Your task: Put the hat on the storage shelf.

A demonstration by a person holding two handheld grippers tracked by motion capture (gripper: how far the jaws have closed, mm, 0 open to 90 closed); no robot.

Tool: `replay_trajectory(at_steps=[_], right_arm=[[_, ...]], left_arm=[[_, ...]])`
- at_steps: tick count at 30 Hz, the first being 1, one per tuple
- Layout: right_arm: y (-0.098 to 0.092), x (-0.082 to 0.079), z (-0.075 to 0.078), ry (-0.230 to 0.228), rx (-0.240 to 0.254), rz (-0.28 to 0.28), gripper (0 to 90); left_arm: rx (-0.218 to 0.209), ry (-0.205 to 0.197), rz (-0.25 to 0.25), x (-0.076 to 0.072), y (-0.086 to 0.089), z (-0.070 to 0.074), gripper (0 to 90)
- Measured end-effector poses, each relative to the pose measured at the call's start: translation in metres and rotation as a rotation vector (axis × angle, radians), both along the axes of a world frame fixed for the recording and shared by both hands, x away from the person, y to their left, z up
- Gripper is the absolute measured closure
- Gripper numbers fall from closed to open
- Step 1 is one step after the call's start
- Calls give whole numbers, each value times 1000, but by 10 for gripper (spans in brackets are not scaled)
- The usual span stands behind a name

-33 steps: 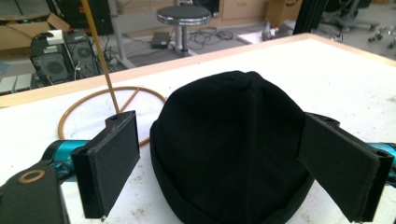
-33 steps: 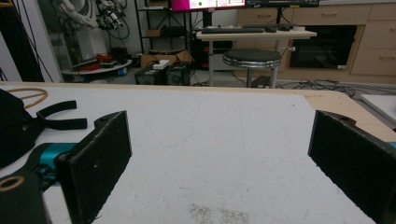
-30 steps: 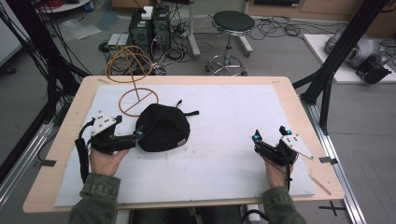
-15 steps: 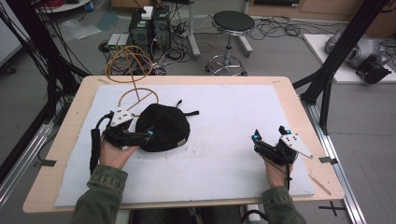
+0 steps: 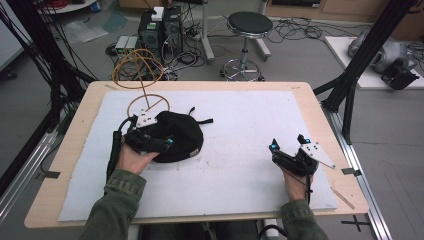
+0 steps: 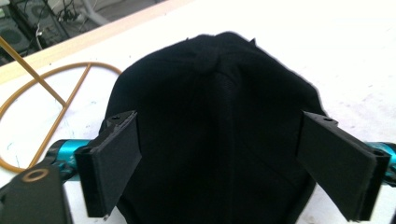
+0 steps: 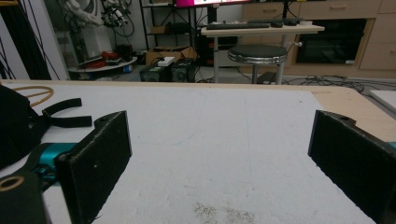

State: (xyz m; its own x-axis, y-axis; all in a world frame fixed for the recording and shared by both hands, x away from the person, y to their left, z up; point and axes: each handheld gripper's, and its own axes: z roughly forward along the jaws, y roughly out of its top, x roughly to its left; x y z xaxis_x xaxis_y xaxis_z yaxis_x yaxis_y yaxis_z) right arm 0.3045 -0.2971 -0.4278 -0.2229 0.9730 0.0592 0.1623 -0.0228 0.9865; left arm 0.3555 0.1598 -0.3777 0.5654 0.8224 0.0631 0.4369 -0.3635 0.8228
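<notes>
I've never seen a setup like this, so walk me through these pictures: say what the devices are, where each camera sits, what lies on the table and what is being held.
A person sits at a table covered by a white mat, holding a hand-held two-jaw tool in each hand. There is no robot arm.

The high view looks down from above the person's side. The other two pictures come from cameras riding on the tools, looking along their black jaws.

On the mat lies a black cap, with straps trailing behind it. Beside it stands a golden wire stand.

The left tool has its jaws wide open on either side of the cap, not yet closed on it. The right tool rests open on the bare mat, away from the cap, holding nothing.
</notes>
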Motion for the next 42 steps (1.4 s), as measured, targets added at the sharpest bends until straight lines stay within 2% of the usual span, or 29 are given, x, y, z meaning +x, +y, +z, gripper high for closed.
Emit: replay_trajectory(at_steps=[4, 8, 15, 21, 24, 25, 27, 29, 34, 36, 38, 42], right_arm=[[1, 1, -1, -4, -1, 20, 50], [2, 1, -1, -8, -10, 40, 50], [2, 0, 0, -15, 3, 45, 50], [2, 2, -2, -5, -9, 51, 51], [3, 2, -2, -8, -9, 48, 50], [2, 2, -2, -8, -7, 45, 50], [2, 2, -2, -6, -7, 47, 51], [3, 2, -2, -2, -9, 49, 50], [4, 2, -2, -5, -20, 53, 51], [4, 2, -3, -5, -16, 50, 51], [4, 2, -2, -8, -15, 50, 51], [3, 2, -2, -13, -18, 50, 51]], left_arm=[[19, 26, 4, 7, -6, -4, 150], [66, 48, 34, 11, -8, -10, 152], [78, 73, 42, 16, -9, -16, 155], [94, 82, 35, 17, -12, -20, 208], [102, 78, 26, 16, -14, -21, 303], [103, 64, 7, 15, -15, -21, 339], [106, 41, -11, 13, -16, -20, 480], [103, 33, -10, 12, -16, -20, 564], [73, 41, 0, 11, -14, -18, 757], [74, 42, 4, 10, -15, -18, 830], [79, 39, 15, 9, -16, -18, 868], [80, 29, 18, 8, -16, -19, 877]])
